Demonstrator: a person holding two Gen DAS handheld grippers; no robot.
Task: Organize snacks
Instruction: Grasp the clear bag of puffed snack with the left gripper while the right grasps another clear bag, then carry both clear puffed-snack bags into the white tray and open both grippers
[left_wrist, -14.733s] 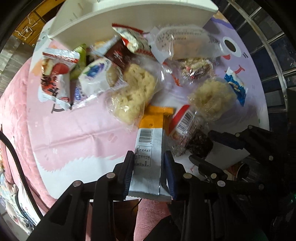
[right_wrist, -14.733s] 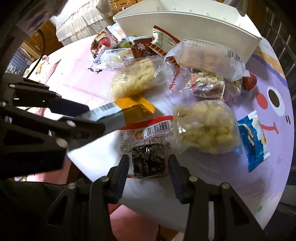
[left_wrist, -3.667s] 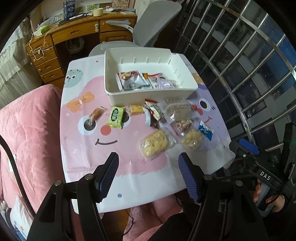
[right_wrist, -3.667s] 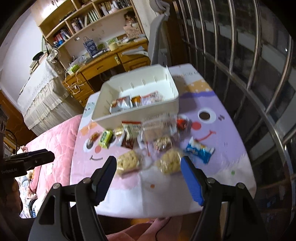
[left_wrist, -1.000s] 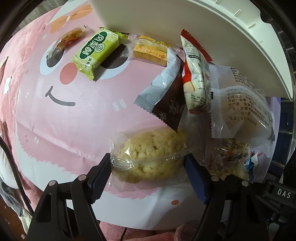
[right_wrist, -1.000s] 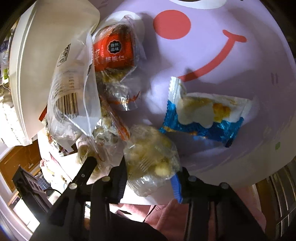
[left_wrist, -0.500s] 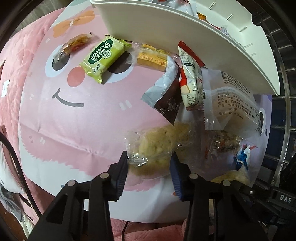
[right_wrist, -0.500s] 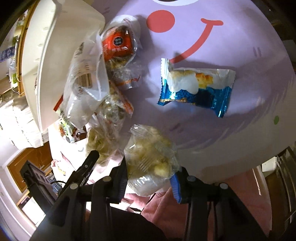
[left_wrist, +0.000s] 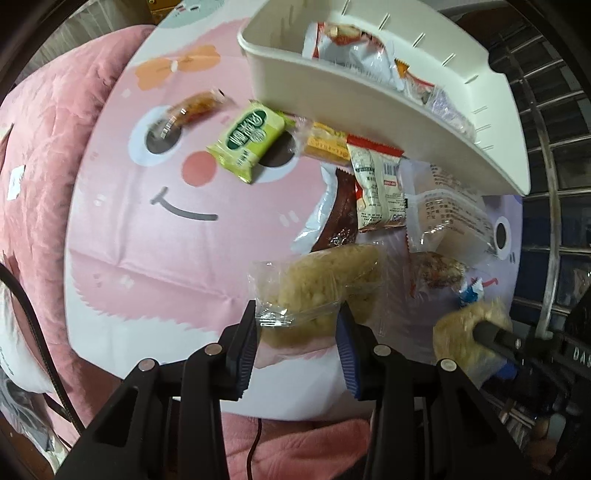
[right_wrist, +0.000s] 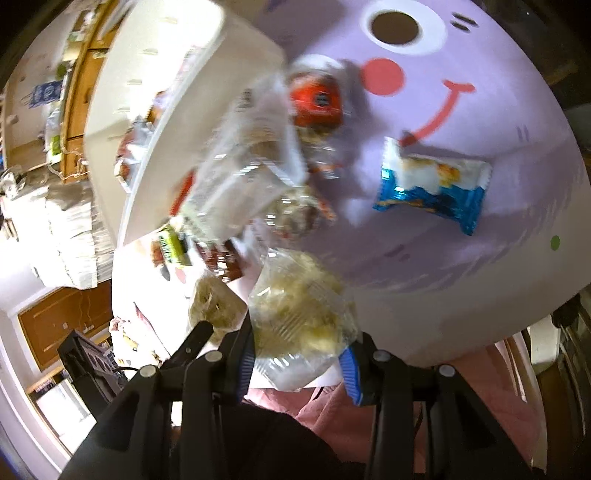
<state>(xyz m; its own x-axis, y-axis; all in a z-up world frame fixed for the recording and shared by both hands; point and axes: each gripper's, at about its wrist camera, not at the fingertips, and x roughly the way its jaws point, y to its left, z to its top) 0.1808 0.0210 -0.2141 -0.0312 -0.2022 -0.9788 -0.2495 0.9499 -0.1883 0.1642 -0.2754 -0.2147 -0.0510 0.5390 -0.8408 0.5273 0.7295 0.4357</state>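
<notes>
My left gripper is shut on a clear-wrapped yellow puffed rice cake and holds it above the table. My right gripper is shut on a second puffed rice cake, also lifted; it shows in the left wrist view at lower right. The white bin stands at the back with several packets inside. Loose snacks lie in front of it: a green packet, a yellow bar, a red-edged white packet, a brown packet and a clear bag.
A blue packet and a red-labelled packet lie on the purple side of the table cover. A small orange snack lies at the left. A pink quilt borders the table; metal bars stand at right.
Both grippers have closed on their rice cakes and lifted them off the table. The views have pulled back and up, so the inside of the bin shows.
</notes>
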